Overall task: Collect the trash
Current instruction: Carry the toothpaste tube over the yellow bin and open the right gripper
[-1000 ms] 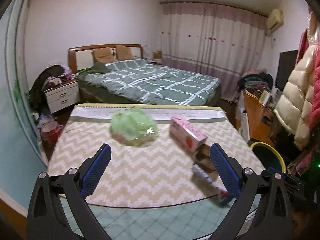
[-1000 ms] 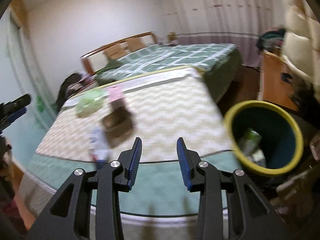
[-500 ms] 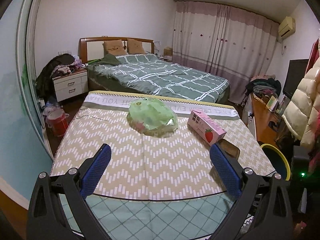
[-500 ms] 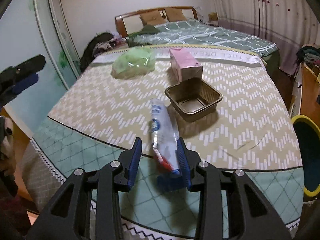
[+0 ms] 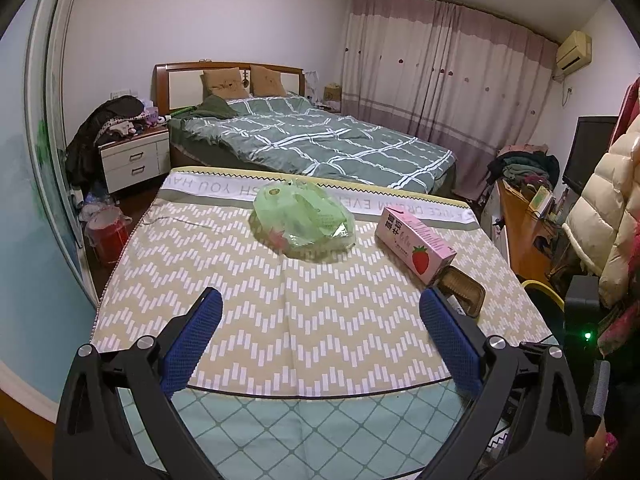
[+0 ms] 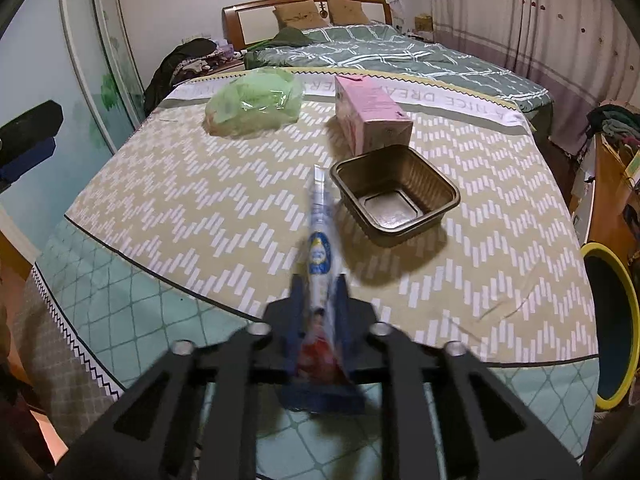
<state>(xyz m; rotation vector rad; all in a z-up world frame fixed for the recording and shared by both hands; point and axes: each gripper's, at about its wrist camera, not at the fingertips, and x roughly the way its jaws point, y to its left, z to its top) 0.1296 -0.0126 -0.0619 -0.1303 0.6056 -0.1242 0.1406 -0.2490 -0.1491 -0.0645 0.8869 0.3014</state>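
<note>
On the cloth-covered table lie a green plastic bag, a pink strawberry milk carton and a brown plastic tray. My left gripper is open and empty above the table's near edge. My right gripper is shut on a white and blue plastic wrapper near the table's front edge. The wrapper points toward the tray. The bag and carton lie beyond.
A yellow-rimmed bin stands on the floor right of the table; its rim shows in the left wrist view. A bed lies behind the table. A nightstand and a red bucket stand at left.
My right gripper swung from the bin to the table and closed on the wrapper, which now stands on edge between its fingers. My left gripper shifted its view slightly and stayed open.
</note>
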